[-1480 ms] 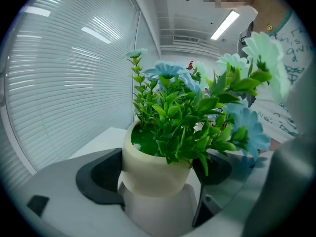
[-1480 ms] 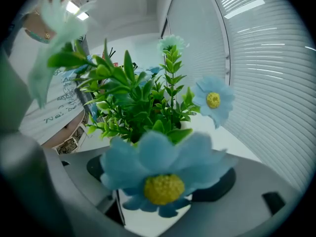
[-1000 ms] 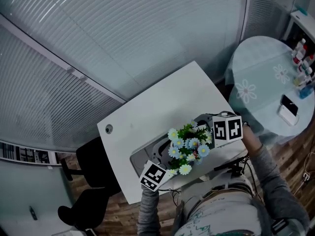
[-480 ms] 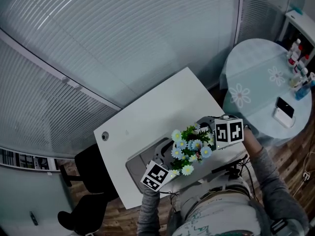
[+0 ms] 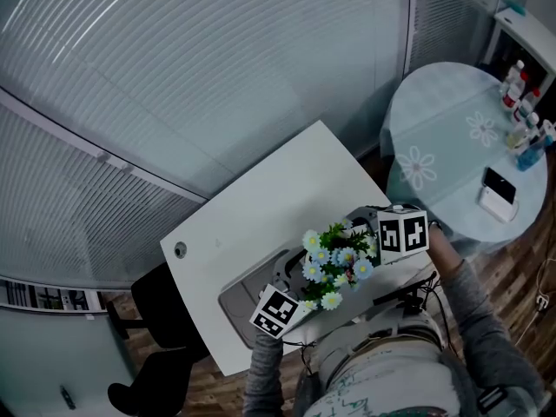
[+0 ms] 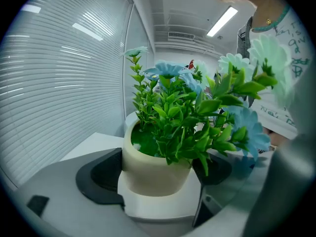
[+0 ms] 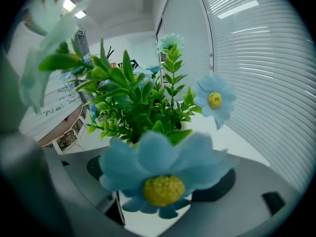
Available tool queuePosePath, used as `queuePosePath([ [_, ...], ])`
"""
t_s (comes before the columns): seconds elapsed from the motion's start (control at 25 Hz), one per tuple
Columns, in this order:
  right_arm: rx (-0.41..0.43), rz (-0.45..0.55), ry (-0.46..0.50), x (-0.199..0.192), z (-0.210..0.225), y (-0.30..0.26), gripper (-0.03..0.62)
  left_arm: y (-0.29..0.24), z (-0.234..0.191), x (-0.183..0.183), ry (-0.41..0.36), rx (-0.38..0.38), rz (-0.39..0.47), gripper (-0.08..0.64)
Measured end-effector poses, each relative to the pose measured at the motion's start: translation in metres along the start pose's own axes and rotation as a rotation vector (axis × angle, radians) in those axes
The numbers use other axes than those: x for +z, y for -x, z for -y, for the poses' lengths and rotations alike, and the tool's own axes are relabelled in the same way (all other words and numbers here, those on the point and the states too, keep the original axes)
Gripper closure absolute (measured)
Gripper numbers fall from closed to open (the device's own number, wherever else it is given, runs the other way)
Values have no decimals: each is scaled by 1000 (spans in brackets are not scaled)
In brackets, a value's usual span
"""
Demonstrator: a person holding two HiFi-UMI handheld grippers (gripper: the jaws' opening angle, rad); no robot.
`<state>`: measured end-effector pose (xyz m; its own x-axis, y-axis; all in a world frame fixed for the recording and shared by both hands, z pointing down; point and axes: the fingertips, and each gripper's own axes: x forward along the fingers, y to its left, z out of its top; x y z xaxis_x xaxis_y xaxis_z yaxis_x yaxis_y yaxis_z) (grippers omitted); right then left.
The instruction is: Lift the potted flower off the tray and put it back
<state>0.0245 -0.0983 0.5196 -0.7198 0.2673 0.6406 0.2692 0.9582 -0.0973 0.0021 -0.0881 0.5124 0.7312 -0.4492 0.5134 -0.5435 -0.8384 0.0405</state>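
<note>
Two grippers flank the potted flower [image 5: 334,257] in the head view: the left gripper [image 5: 280,309] at its near left and the right gripper [image 5: 395,233] at its right. They are over the right end of a grey tray [image 5: 248,292] on the white worktop [image 5: 261,198]. Whether the pot rests on the tray or hangs clear of it cannot be told from there. The left gripper view shows the cream pot [image 6: 155,169] seated between that gripper's jaws, with the dark pads [image 6: 98,179] pressed against its sides and leaves spilling over the right one. In the right gripper view the jaws stand wide with the plant between them, but a large blue blossom [image 7: 163,174] covers the pot, so contact with that gripper's pads [image 7: 222,184] cannot be made out.
</note>
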Motion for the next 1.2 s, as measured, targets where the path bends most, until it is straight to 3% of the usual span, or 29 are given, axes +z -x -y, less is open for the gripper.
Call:
queuePosePath([
  [1.2, -14, -85, -62, -63, 12, -37, 216, -49, -6, -58, 9, -72, -91, 117],
])
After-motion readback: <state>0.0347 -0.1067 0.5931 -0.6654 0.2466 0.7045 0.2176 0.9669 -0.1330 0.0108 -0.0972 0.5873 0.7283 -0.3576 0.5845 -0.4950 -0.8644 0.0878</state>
